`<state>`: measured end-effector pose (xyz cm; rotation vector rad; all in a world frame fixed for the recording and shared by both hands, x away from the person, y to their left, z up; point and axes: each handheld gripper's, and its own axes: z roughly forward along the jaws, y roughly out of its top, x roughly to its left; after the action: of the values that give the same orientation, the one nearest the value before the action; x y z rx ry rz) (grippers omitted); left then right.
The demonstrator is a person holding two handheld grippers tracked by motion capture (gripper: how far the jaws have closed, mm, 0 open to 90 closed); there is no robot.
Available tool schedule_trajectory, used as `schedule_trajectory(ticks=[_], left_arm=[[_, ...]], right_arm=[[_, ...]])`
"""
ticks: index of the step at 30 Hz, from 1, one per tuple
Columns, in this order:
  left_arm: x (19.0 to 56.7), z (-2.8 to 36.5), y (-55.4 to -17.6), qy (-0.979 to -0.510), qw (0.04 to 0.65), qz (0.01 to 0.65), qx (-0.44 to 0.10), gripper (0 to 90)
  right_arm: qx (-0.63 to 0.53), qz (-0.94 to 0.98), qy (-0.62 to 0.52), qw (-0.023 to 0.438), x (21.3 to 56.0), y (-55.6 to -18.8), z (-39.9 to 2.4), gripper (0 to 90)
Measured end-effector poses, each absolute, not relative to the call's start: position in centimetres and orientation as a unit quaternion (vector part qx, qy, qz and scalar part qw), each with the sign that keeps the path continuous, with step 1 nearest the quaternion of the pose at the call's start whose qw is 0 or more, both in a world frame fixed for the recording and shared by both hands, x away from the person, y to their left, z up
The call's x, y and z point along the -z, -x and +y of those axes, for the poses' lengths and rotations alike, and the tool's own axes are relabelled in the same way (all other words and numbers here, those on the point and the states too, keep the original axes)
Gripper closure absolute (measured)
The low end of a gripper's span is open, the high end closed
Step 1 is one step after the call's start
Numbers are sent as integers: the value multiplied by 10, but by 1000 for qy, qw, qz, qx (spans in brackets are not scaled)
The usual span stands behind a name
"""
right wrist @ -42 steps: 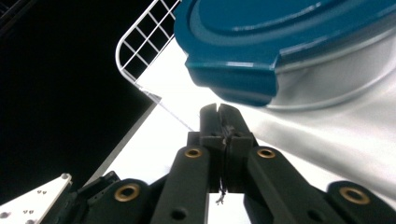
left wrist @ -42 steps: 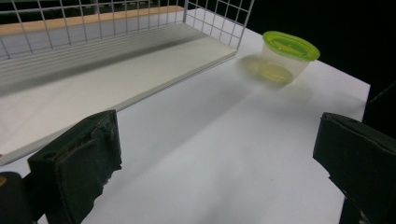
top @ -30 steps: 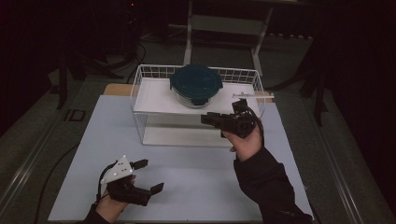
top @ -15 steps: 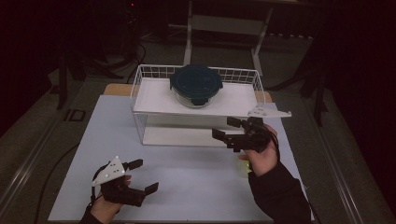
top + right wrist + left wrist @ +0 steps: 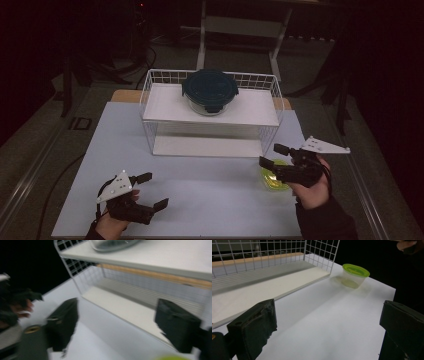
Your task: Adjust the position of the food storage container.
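On table point(image 5: 210, 185): 1 green-lidded cup point(image 5: 274, 180), 2 grippers point(image 5: 150, 191) point(image 5: 272, 156), fingers spread, empty.

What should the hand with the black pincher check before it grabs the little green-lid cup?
1. Right gripper jaws wide enough for the cup: ok, they stand apart with nothing between them; they have just been closing a little.
2. Green-lid cup upright with its lid on: ok.
3. Cup free of the wire rack: ok, it sits apart from the rack's corner.
4. Gripper lined up around the cup: not ok, it is above the cup, not yet around it.
5. Left gripper out of the way: ok, it is open at the far side of the table.
6. Dark-lid bowl safe on the top shelf: ok.
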<state>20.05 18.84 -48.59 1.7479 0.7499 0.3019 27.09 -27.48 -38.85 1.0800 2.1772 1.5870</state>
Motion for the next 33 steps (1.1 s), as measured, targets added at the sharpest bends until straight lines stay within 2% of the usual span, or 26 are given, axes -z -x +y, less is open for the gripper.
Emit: schedule_trajectory(ticks=[6, 16, 27, 31, 33], left_arm=[[489, 185, -201, -750, 568, 315, -127, 5], [490, 184, -200, -748, 574, 308, -128, 5], [488, 179, -194, -757, 566, 284, -161, 5], [490, 180, -194, -756, 567, 283, -162, 2], [490, 180, -194, -756, 569, 280, -164, 0]], right_arm=[[-513, 744, -396, 159, 401, -261, -306, 256], [-475, 733, -450, 187, 437, -255, -348, 325], [-425, 725, -510, 186, 477, -258, -373, 522], [-403, 730, -523, 176, 493, -261, -378, 670], [-394, 733, -526, 176, 497, -262, -378, 715]])
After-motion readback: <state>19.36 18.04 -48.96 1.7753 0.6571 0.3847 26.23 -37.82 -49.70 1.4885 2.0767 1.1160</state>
